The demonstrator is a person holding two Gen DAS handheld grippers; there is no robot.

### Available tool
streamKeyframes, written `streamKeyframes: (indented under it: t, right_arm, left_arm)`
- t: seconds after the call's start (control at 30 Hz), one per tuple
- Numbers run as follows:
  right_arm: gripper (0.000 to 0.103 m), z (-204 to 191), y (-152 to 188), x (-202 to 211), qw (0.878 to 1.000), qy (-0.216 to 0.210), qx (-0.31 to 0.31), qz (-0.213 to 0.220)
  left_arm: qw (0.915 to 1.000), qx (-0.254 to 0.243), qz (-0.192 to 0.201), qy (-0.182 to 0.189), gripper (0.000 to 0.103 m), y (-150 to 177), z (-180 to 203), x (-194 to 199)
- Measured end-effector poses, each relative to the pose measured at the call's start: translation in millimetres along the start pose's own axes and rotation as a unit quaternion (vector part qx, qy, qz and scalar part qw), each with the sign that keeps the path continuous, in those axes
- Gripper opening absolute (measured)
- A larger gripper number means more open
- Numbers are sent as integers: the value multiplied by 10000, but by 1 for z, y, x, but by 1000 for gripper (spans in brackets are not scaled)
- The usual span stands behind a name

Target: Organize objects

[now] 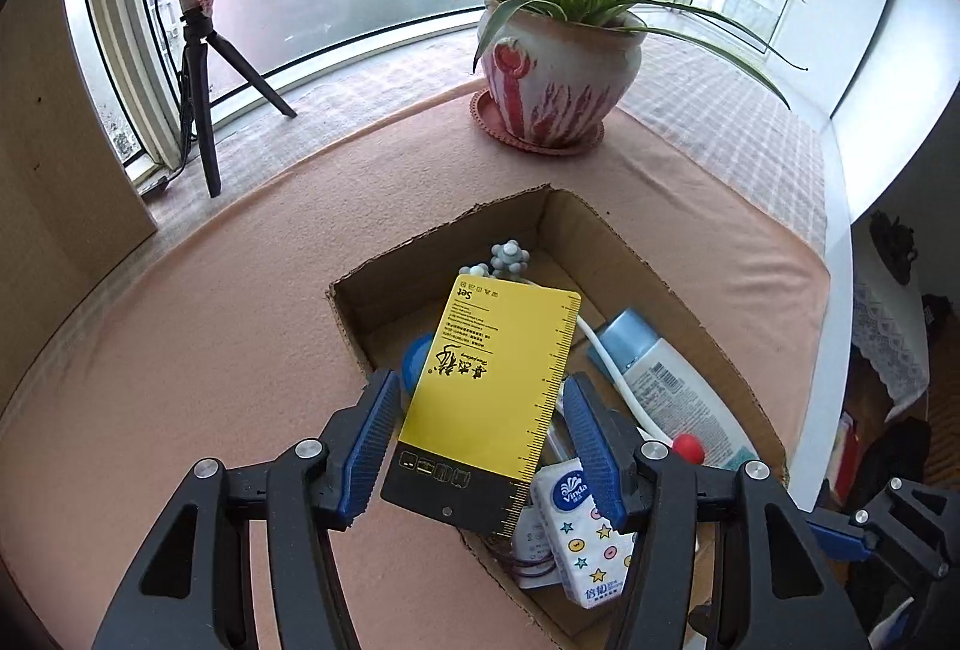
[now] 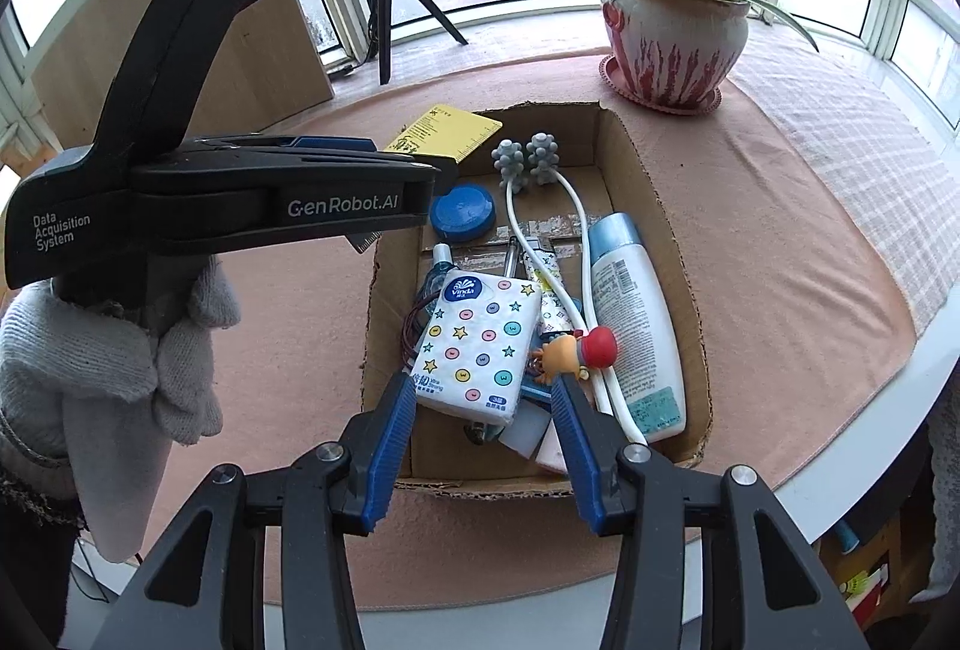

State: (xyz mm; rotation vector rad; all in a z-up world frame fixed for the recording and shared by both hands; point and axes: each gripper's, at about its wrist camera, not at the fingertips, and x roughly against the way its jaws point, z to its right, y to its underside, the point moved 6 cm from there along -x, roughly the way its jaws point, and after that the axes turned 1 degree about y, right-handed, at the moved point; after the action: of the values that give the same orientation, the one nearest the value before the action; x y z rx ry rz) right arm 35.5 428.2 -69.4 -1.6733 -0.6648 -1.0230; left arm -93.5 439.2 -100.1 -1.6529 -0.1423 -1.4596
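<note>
We see the left gripper [image 1: 480, 386] tilted down over the far left corner of the cardboard box [image 2: 624, 134], which stands on the pink cloth [image 2: 780, 230] of the table. The yellow card [image 1: 498, 374], black at its near end and with a ruler printed along one edge, sits slanted between the two blue pads [image 1: 375, 440]. It fills nearly the whole gap, but we cannot tell whether the pads press on it or only flank it. A hand in a white knitted glove [image 2: 120, 350] carries that gripper at the left.

The right gripper [image 2: 483, 446] hangs over the near end of the box with its fingers moderately apart and nothing between them. Under it, inside the box, lies the Vinda tissue pack [image 2: 474, 344] printed with stars and buttons. Just right of the pack is a small orange figurine with a red cap [image 2: 576, 347], and a white bottle with a blue cap [image 2: 636, 326] lies along the right wall. Farther in are a round blue lid [image 2: 463, 213] and a white-handled massager with grey knobbed heads [image 2: 528, 158].

Beyond the box, a potted plant [image 2: 672, 44] stands at the far right, and a black tripod [image 1: 201, 68] stands at the far left by the window.
</note>
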Motion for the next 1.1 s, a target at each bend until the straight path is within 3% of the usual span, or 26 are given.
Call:
streamKeyframes:
  t: [0.23, 0.47, 0.77, 1.1]
  right_arm:
    - [44, 9, 1, 1, 10000, 39, -56, 5]
    - [44, 4, 0, 2, 10000, -13, 2, 28]
    - [44, -22, -2, 1, 9997, -121, 208, 38]
    - [44, -83, -7, -2, 9968, -361, 711, 108]
  left_arm:
    - [9999, -68, 65, -89, 69, 0, 6, 5]
    - [9994, 179, 97, -265, 69, 11, -18, 19]
    - [9946, 682, 311, -721, 69, 49, -72, 71]
    - [9839, 1236, 444, -1208, 70, 109, -127, 129]
